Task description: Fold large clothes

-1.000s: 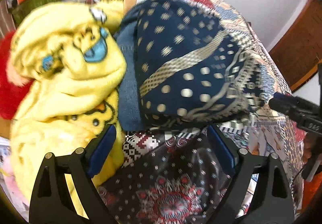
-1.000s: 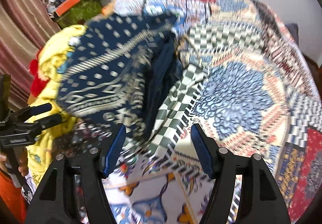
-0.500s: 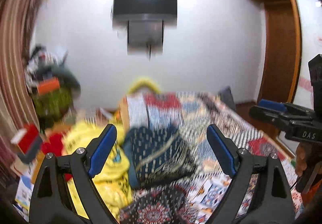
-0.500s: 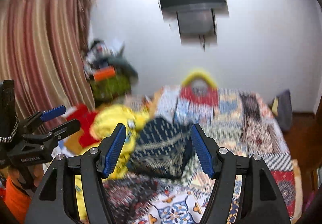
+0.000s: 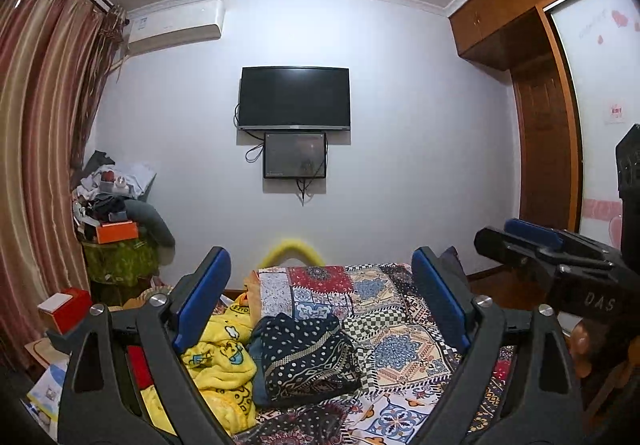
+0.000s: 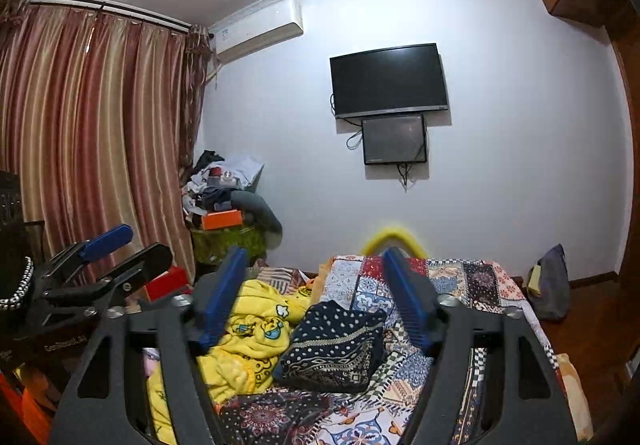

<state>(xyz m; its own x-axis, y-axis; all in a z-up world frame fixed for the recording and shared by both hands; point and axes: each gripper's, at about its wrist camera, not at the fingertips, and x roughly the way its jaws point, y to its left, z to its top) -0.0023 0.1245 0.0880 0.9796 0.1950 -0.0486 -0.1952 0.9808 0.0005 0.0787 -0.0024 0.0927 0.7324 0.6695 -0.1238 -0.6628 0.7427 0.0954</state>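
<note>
— What can go wrong from here, do you think?

— I think the folded navy garment is the worry. It lies on the patchwork bedspread, just beside the yellow fleece, and one edge seems to touch it. If a gripper comes down to take the yellow fleece and catches the navy cloth also, the fold can open. The fleece looks thick and crumpled, so one pinch may take several layers together.

— And the grippers, how do they stand?

— Both are raised above the near end of the bed and point level toward the wall with the television, not down to the clothes. The left gripper has its jaws wide apart and holds nothing. The right gripper is the same, jaws spread, nothing between the blue pads.

— They are close to each other?

— Side by side, near but not touching. Each one shows at the edge of the other's view.

— So nothing is held now?

— Nothing. In my judgement one piece is finished, and the yellow one waits.
</note>
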